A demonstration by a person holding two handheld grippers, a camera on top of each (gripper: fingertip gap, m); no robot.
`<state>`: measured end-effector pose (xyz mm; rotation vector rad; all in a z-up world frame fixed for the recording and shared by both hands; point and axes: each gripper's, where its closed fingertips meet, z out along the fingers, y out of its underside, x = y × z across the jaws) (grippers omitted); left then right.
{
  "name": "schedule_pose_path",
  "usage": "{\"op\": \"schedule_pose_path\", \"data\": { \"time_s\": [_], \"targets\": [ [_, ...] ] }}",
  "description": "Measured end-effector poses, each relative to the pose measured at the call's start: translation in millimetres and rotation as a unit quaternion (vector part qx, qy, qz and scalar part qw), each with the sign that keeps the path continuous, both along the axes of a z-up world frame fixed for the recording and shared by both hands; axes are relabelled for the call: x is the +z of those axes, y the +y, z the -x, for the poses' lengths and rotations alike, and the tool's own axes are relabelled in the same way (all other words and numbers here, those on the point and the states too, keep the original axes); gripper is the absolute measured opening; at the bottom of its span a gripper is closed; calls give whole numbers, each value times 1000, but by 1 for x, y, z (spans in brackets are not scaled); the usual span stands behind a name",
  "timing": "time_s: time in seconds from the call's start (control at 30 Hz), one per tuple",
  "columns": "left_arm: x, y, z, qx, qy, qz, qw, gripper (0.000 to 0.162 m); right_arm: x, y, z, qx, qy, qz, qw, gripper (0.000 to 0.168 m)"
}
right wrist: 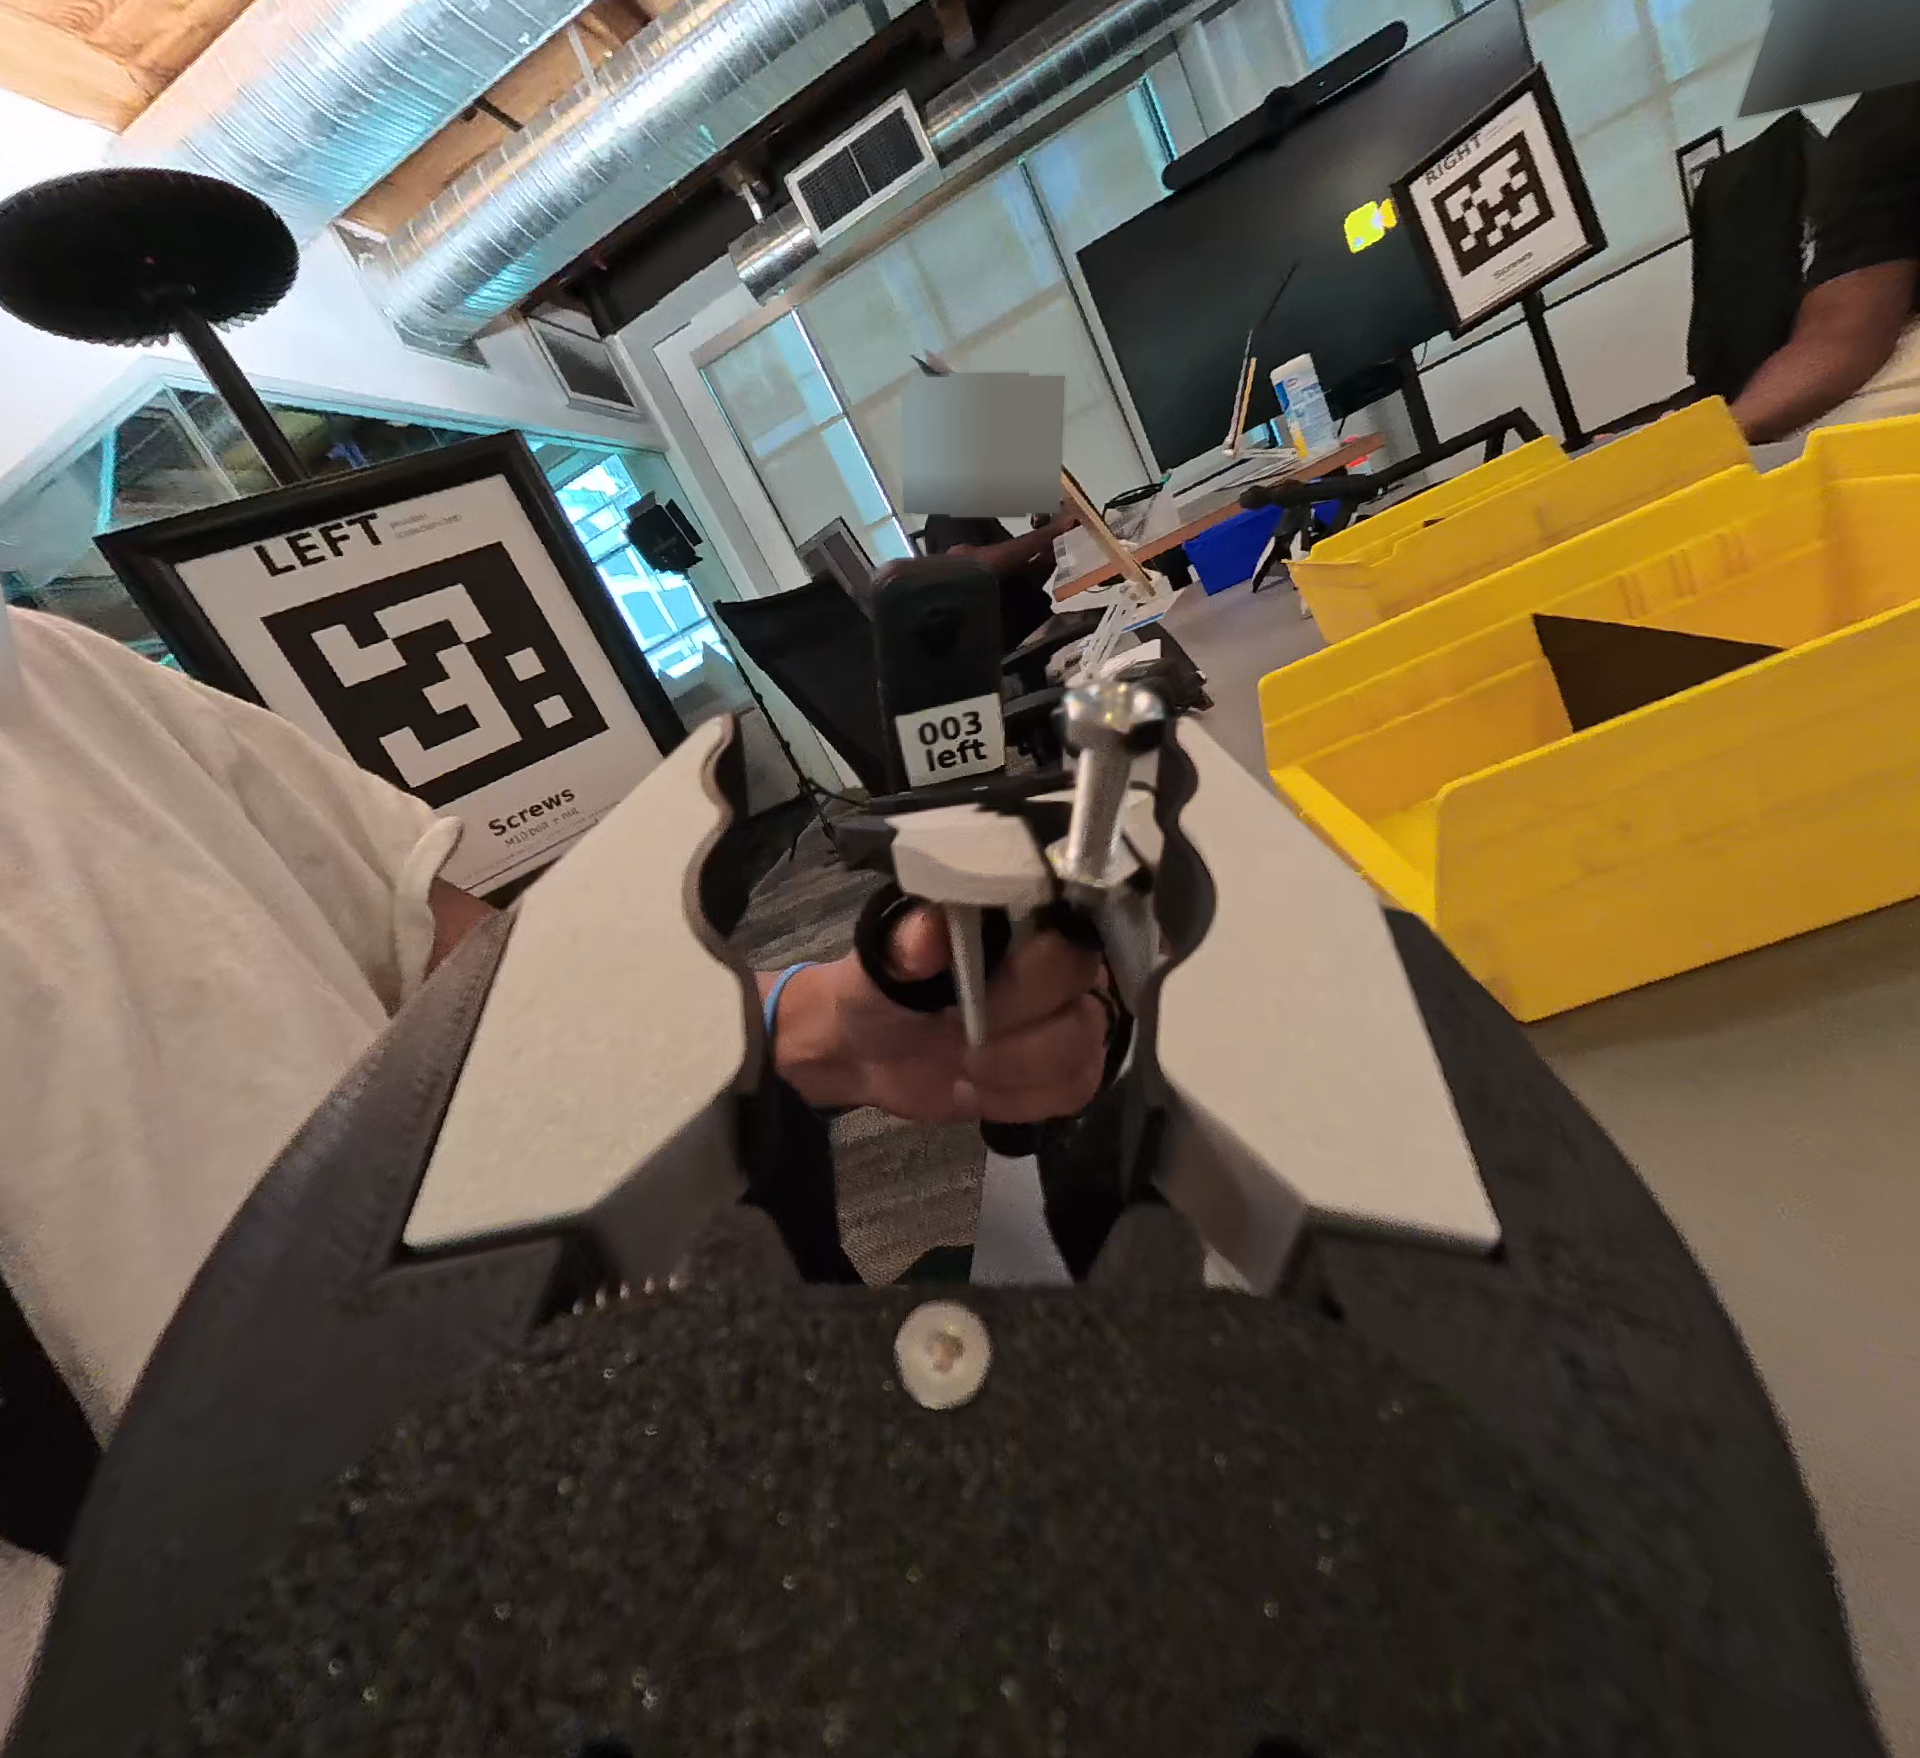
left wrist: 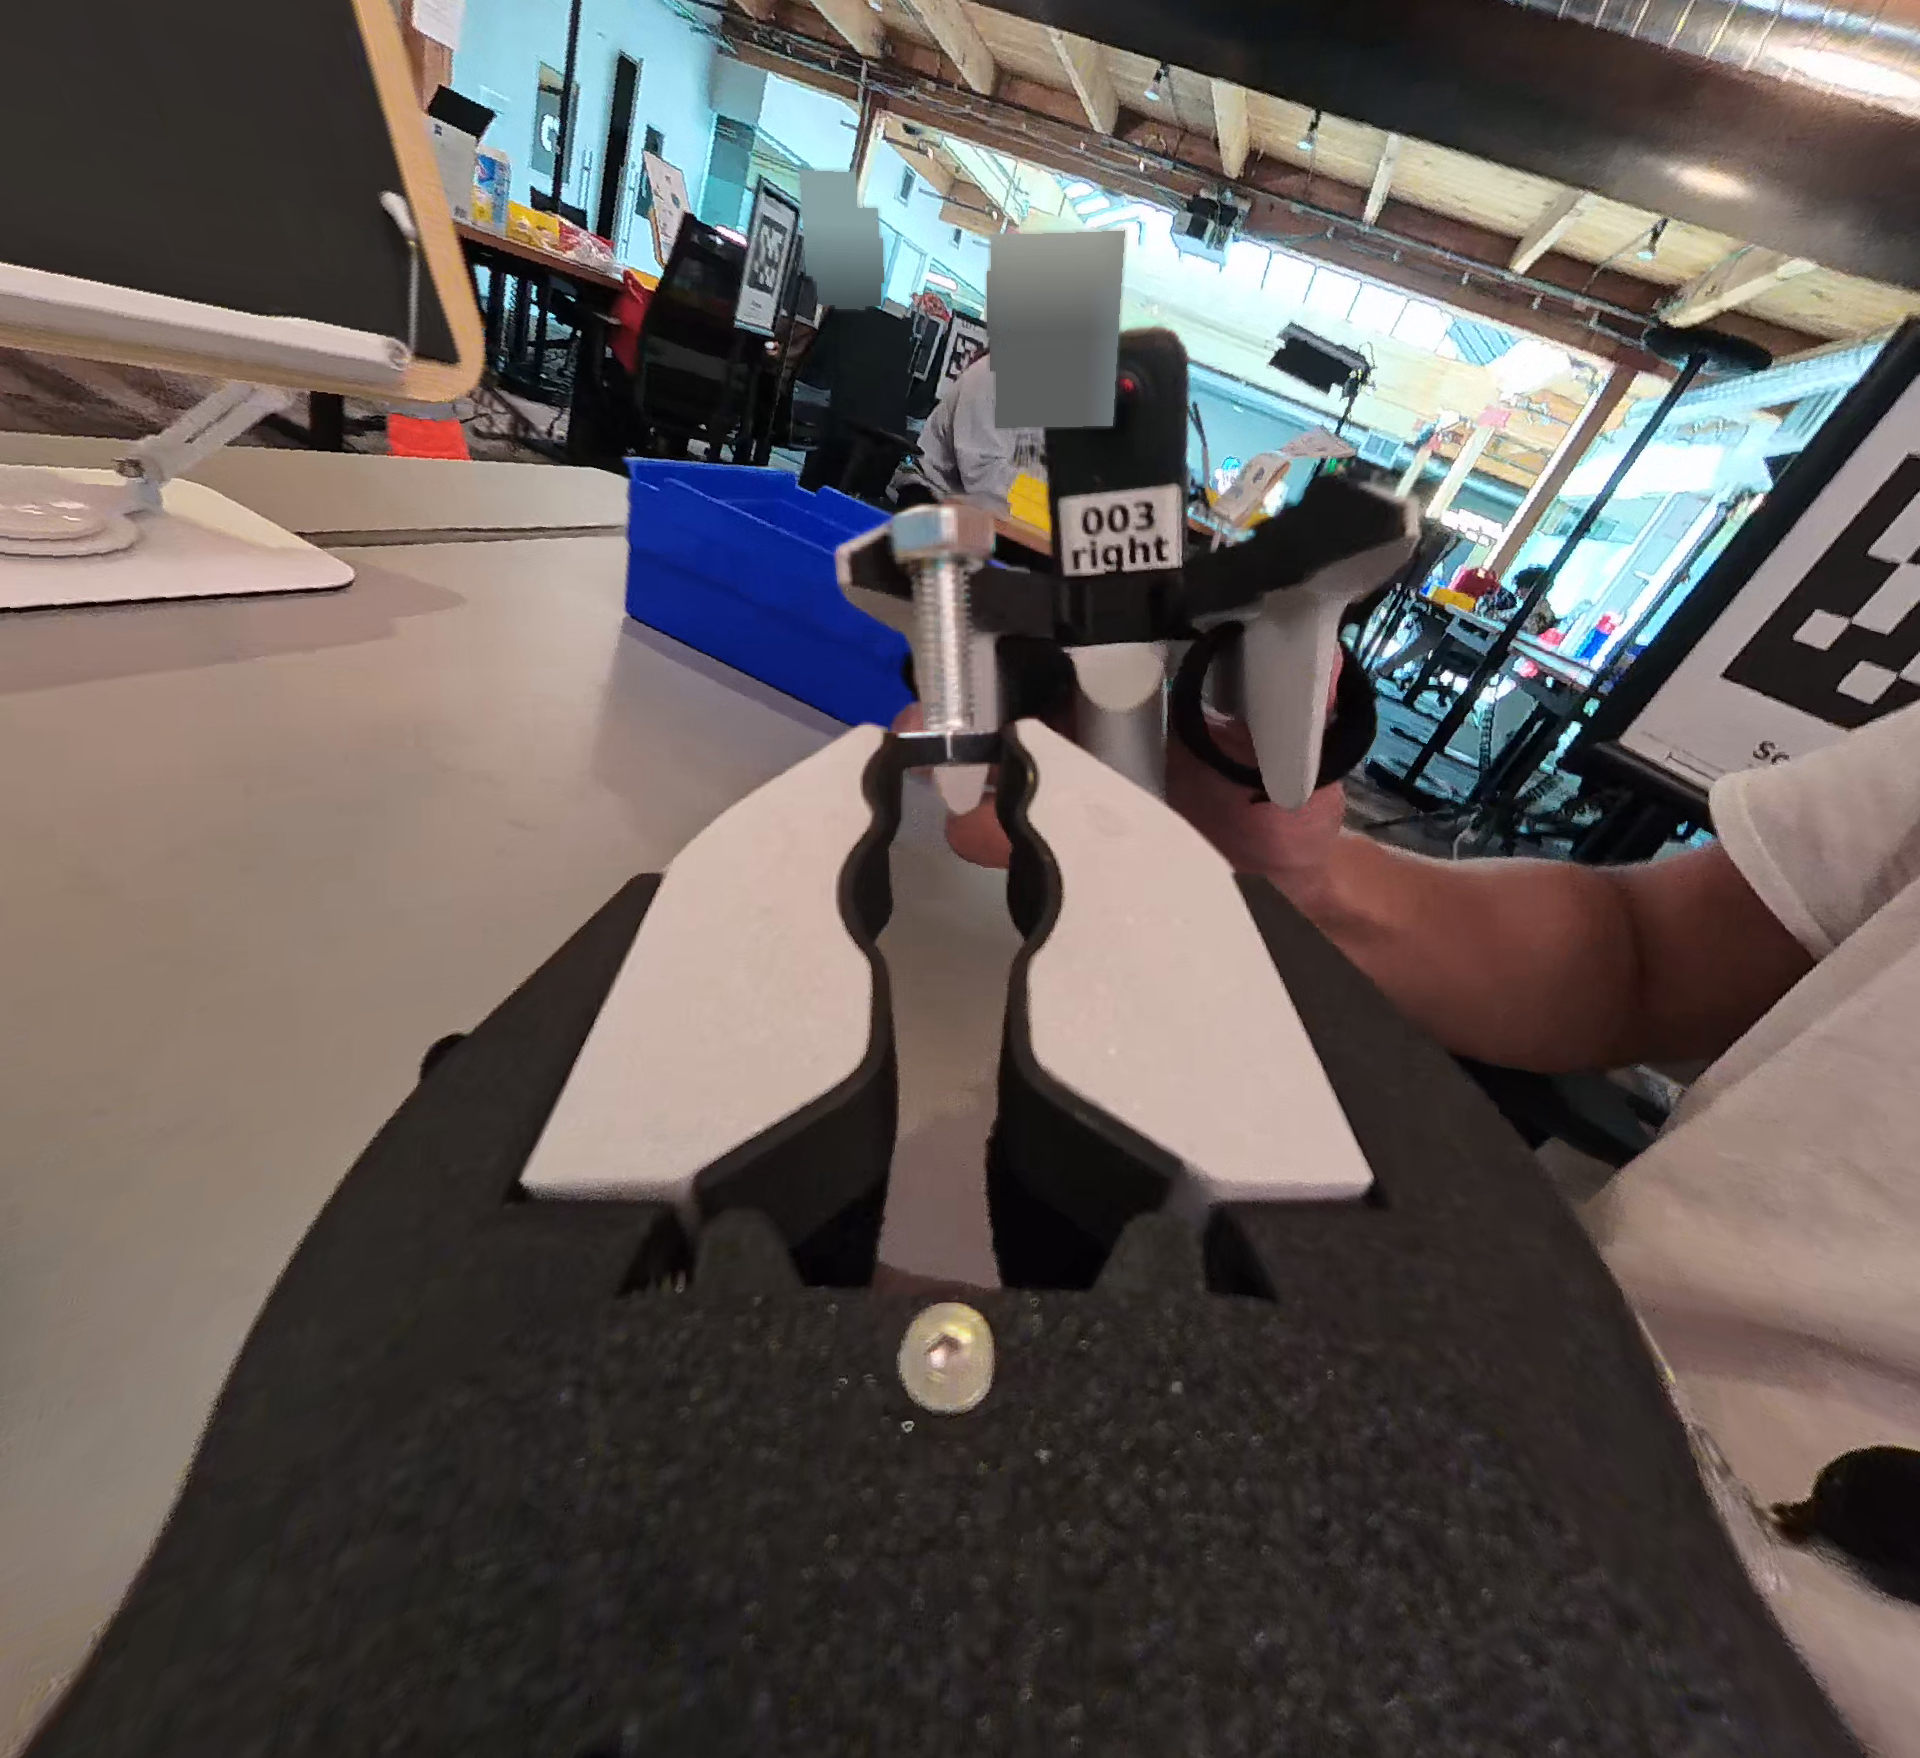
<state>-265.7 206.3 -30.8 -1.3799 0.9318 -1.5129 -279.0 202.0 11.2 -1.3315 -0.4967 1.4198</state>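
Note:
A silver hex bolt (left wrist: 945,633) stands upright, head up, with a hex nut (left wrist: 940,750) at its lower end. My left gripper (left wrist: 943,758) is shut on the nut and holds the bolt up above the grey table (left wrist: 312,877). My right gripper (right wrist: 951,742) faces it with its jaws wide apart. The bolt (right wrist: 1099,799) stands between them, its head close against the right-hand finger (right wrist: 1278,929); I cannot tell if they touch. In the left wrist view the right gripper (left wrist: 1122,545) shows head-on behind the bolt. In the right wrist view the left gripper (right wrist: 1081,877) shows under the bolt.
A blue bin (left wrist: 748,586) sits on the table behind the bolt. Yellow bins (right wrist: 1558,825) stand at the right. A tilted stand with a dark panel (left wrist: 208,150) is at the far left. Framed marker boards (right wrist: 416,648) stand beside the table. People sit at tables beyond. About 4 centimeters separates my left fingertips from my right.

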Motion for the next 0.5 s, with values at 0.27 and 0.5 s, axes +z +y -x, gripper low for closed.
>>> {"op": "schedule_pose_path", "data": {
  "time_s": [0.27, 0.5],
  "targets": [
    [-4, 9, 2, 14, 0, 21, 1000, 17, -20, 10, -25, -47, -8, 1, 999, 72],
    [-11, -15, -20, -20, 19, 9, 1000, 17, -12, 12, -1, -16, 39, 9, 999, 71]
  ]
}}
